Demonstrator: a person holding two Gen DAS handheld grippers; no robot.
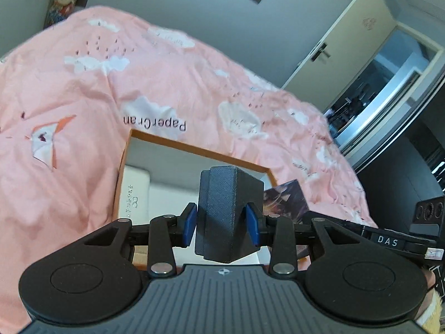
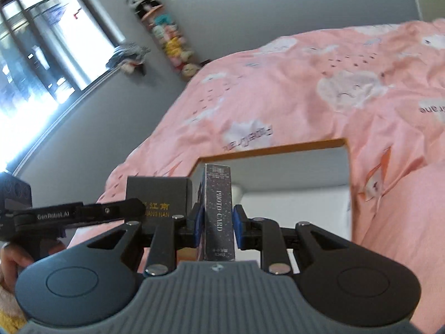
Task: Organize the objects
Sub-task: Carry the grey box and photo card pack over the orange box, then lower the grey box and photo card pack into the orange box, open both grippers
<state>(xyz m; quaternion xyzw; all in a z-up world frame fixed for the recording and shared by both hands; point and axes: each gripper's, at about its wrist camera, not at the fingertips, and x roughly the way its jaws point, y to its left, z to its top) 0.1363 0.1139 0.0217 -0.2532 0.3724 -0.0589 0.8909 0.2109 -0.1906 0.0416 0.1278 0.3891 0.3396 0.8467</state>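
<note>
My left gripper (image 1: 222, 222) is shut on a dark grey textured box (image 1: 226, 192), its blue pads pressing both sides, and holds it above an open orange-rimmed box (image 1: 194, 148) with a white inside. A flat white pack (image 1: 136, 192) lies in that box at its left. My right gripper (image 2: 217, 225) is shut on a slim dark box printed PHOTO CARD (image 2: 218, 194), upright between its pads, in front of the same orange-rimmed box (image 2: 272, 147). In the right wrist view the dark grey box (image 2: 158, 188) shows gold lettering, just left of the card box.
The orange-rimmed box rests on a bed with a crumpled pink cloud-print duvet (image 1: 167, 83). A cream door (image 1: 347, 44) stands open beyond the bed. A bright window (image 2: 41, 55) and a hanging column of plush toys (image 2: 167, 36) are on the grey wall. A hand (image 2: 11, 258) grips the left tool.
</note>
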